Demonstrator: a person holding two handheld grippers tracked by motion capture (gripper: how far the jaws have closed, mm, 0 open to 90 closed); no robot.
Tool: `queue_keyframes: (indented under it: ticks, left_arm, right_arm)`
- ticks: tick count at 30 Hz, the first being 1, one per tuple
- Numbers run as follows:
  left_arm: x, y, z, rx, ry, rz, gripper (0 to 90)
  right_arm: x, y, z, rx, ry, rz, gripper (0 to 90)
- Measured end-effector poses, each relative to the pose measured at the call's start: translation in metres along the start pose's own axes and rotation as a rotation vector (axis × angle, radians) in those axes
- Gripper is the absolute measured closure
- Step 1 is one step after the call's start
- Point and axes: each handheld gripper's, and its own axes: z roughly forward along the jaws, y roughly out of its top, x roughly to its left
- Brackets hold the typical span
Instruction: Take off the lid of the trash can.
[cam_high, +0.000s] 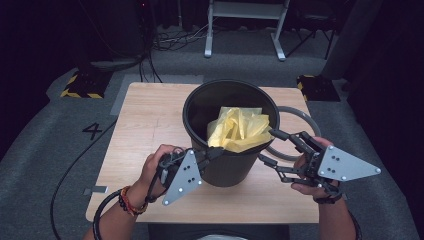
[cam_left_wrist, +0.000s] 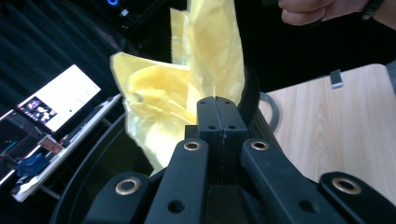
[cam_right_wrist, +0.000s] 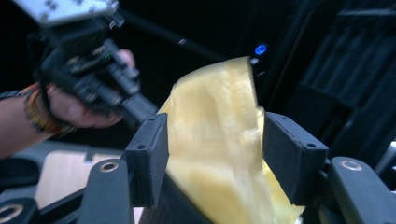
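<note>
Yellow bag: the yellow bag (cam_high: 239, 129) sits crumpled in the top of the black bin (cam_high: 230, 167). It lies between the two hand-held grippers, just past their tips.

Left hand-held gripper: the left hand-held gripper (cam_high: 216, 152) has its jaws pressed tight together. In the left gripper view they pinch the near edge of the yellow bag (cam_left_wrist: 187, 93) right at the rim of the black bin (cam_left_wrist: 254, 100). The rest of the bag rises up in front of the shut jaws.

Right hand-held gripper: the right hand-held gripper (cam_high: 271, 146) has its jaws spread apart. In the right gripper view the yellow bag (cam_right_wrist: 215, 135) lies in the gap between them. The left jaw looks close against the bag. There is a dark gap on the other side, so the jaws are not squeezing it.

Left hand: the left hand (cam_high: 156, 167) comes in from below at the near left side of the bin. It points its gripper up and to the right. A bead bracelet (cam_high: 127, 200) is on the wrist.

Right hand: the right hand (cam_high: 312, 172) is at the near right side of the bin. It points its gripper left, toward the bag.

Desk: the bin stands on the wooden desk (cam_high: 145, 120). A grey ring (cam_high: 300, 125) lies on the desk just behind the right gripper.
</note>
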Motion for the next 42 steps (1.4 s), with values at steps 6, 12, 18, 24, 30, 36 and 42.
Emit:
queue_keyframes:
  ticks: [6, 12, 18, 24, 30, 36, 42]
  left_arm:
    - [-0.002, -0.002, 0.002, 0.026, 0.004, 0.030, 90.0]
    - [-0.005, -0.002, 0.005, 0.029, -0.002, 0.081, 90.0]
    - [-0.009, -0.002, 0.004, 0.023, 0.009, 0.121, 90.0]
    - [-0.003, -0.005, 0.001, -0.007, 0.016, 0.069, 90.0]
    - [0.006, -0.011, -0.007, -0.041, 0.022, -0.014, 90.0]
    - [0.014, -0.019, -0.017, -0.080, -0.001, -0.117, 64.3]
    - [0.013, -0.015, -0.019, -0.090, -0.011, -0.120, 47.4]
  right_arm:
    - [-0.005, 0.007, -0.009, -0.095, 0.003, 0.050, 43.2]
    - [-0.011, 0.015, -0.011, -0.125, -0.053, 0.098, 43.6]
    - [-0.017, 0.013, 0.006, 0.003, -0.056, 0.145, 39.4]
    - [-0.015, -0.006, 0.020, 0.149, 0.027, 0.149, 70.3]
    - [-0.002, -0.012, 0.016, 0.132, 0.020, 0.089, 90.0]
    - [0.018, -0.017, 0.013, 0.133, 0.058, -0.006, 90.0]
    - [0.028, -0.022, 0.014, 0.150, 0.092, -0.050, 90.0]
